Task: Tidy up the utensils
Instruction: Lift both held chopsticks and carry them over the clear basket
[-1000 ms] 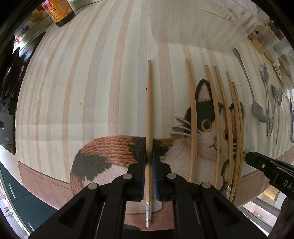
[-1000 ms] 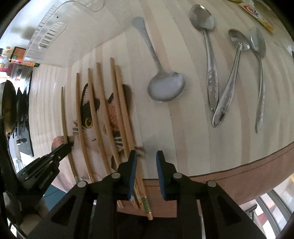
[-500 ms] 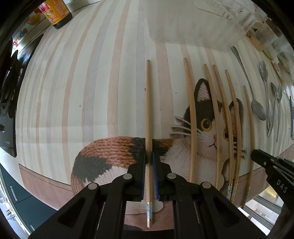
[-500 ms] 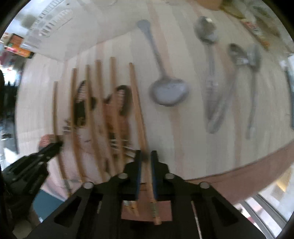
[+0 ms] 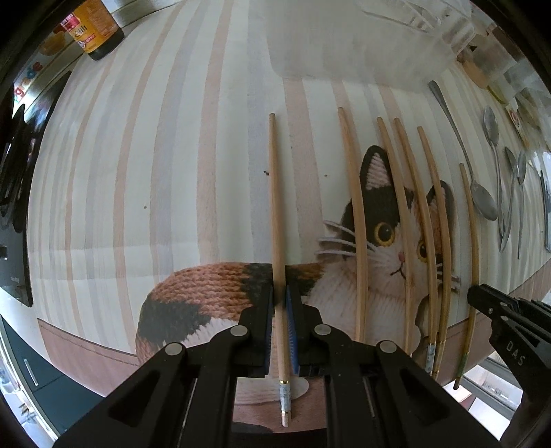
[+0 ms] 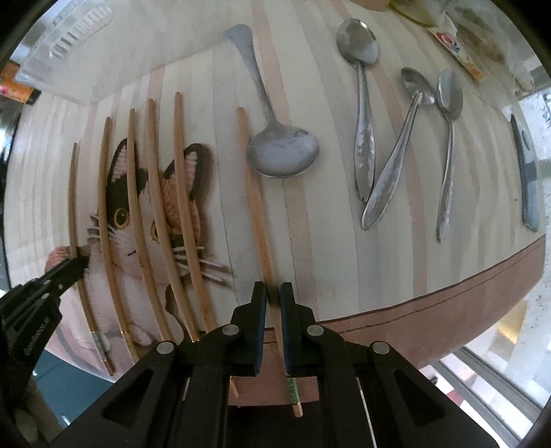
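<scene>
My left gripper [image 5: 279, 293] is shut on a wooden chopstick [image 5: 276, 213] that lies on the cat-print mat [image 5: 137, 172], apart to the left of several other chopsticks [image 5: 358, 224]. My right gripper [image 6: 272, 293] is shut on another chopstick [image 6: 253, 189] with a green-banded end, set to the right of the row [image 6: 151, 193] and close beside a large spoon [image 6: 280, 151]. The right gripper also shows in the left wrist view [image 5: 482, 296], and the left gripper in the right wrist view [image 6: 81, 263].
Three smaller spoons [image 6: 365, 138] and a dark knife [image 6: 528, 179] lie right of the large spoon. A clear plastic container [image 5: 361, 44] stands at the back. A sauce bottle [image 5: 94, 27] stands far left. The mat's brown front edge [image 6: 447, 310] is near.
My right gripper has closed on a chopstick from the row and shifted it right, toward the large spoon. My left gripper has stayed shut on its chopstick.
</scene>
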